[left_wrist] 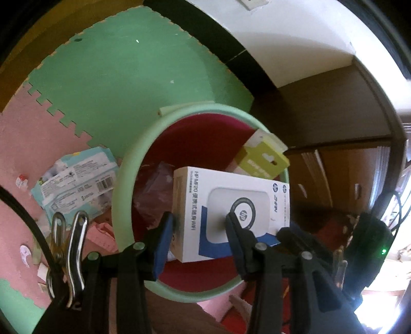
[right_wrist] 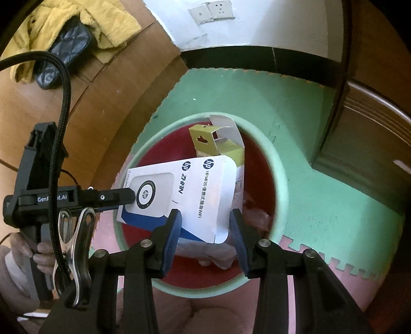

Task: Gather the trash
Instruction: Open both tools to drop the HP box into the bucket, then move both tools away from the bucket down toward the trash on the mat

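Left jaws gripping white box point(left_wrist: 231, 205), over bin point(left_wrist: 123, 179)

Under me lay a floor of interlocking foam mats point(right_wrist: 321, 195): green tiles from nine round to three o'clock, pink tiles point(left_wrist: 23, 144) at six. At twelve o'clock stood a white wall point(right_wrist: 257, 28) with a black skirting band point(right_wrist: 257, 59) and a double socket plate point(right_wrist: 212, 12). Brown wooden furniture point(right_wrist: 372, 113) stood at three o'clock. Bright daylight point(left_wrist: 395, 277) glared at four.

dim, fisheye-warped, glare lower right
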Motion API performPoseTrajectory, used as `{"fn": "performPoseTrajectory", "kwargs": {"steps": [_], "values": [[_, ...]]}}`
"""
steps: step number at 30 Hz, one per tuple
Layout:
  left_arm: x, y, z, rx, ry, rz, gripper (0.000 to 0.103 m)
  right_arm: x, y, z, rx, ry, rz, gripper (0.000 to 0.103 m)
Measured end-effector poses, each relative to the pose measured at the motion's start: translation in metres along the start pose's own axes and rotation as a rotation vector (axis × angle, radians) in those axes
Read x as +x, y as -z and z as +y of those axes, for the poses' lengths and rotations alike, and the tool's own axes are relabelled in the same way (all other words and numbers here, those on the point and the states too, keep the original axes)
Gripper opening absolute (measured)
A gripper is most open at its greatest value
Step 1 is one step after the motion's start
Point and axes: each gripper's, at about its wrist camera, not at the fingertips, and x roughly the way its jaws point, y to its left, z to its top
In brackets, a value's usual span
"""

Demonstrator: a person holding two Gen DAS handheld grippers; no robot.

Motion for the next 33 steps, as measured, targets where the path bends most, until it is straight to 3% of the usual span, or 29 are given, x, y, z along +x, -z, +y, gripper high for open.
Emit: {"fn": "performPoseTrajectory", "kwargs": {"steps": [3,6,14,18,28,33], "values": [[0.004,-0.002,-0.005,0.027,-0.033,0.008,0.042,0.003,0.004,-0.005,-0.003,-0.006,-0.007,0.041],[0.006,-0.006,-0.01,0.06,-0.052,0.001,0.042,0.003,0.005,-0.01,0.018,-0.003,-0.035,0.048],[0.005,0.001,0.001,0.143,-0.062,-0.097,0.042,0.001,0.02,-0.002,-0.065,0.043,-0.139,0.051],[-0.005,0.015,0.009,0.185,-0.031,-0.156,0.037,0.005,0.036,0.01,-0.121,0.049,-0.201,0.051],[-0.052,0.08,0.03,0.277,-0.046,-0.346,0.038,0.0,0.084,0.052,-0.257,0.065,-0.352,0.051],[-0.075,0.126,0.058,0.254,-0.132,-0.389,0.038,-0.009,0.114,0.085,-0.317,0.055,-0.388,0.051]]}}
